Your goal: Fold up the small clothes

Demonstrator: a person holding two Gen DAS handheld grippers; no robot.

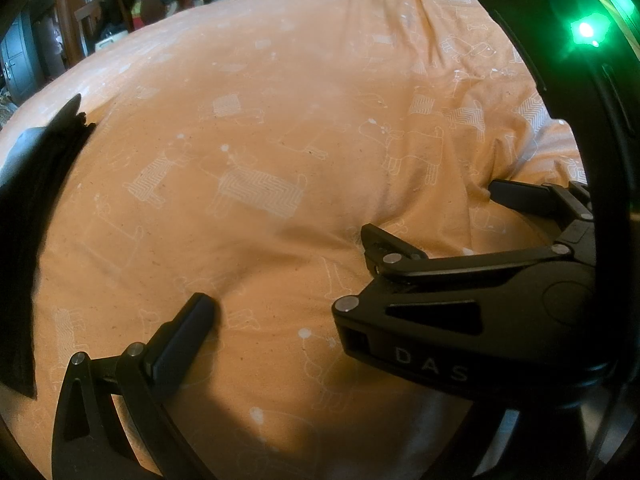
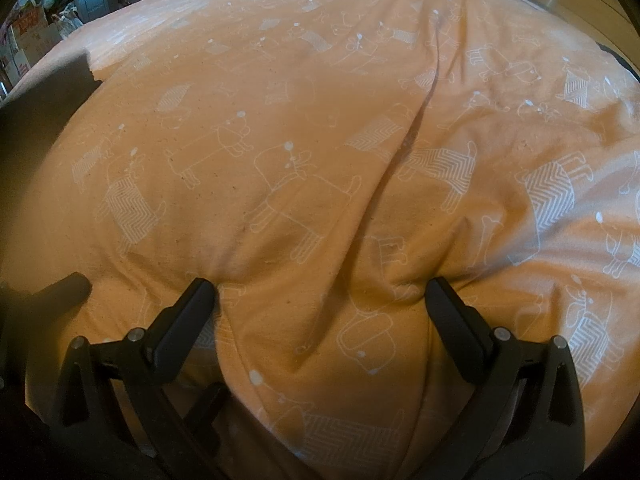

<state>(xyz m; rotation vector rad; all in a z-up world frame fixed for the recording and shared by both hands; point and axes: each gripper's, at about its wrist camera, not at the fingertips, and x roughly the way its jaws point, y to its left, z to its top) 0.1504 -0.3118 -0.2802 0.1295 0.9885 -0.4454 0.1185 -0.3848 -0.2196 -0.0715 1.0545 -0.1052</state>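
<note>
White letters "DAS" read on the right hand-held gripper [image 1: 434,216] body; nothing else legible

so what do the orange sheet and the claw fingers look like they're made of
Orange sheet: looks like soft matte woven cotton, since it creases and puckers and carries printed white dog outlines. Right claw fingers: rigid matte black plastic, probably, with silvery metal pivot pins.

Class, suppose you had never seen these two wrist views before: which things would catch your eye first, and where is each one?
The orange sheet, printed with white dog outlines, fills nearly both views and bunches into a long crease right of centre. In the left wrist view the right gripper reaches in from the right, jaws open over the cloth, beneath a bright green light at the upper right. A dark garment lies at the far left edge.
</note>
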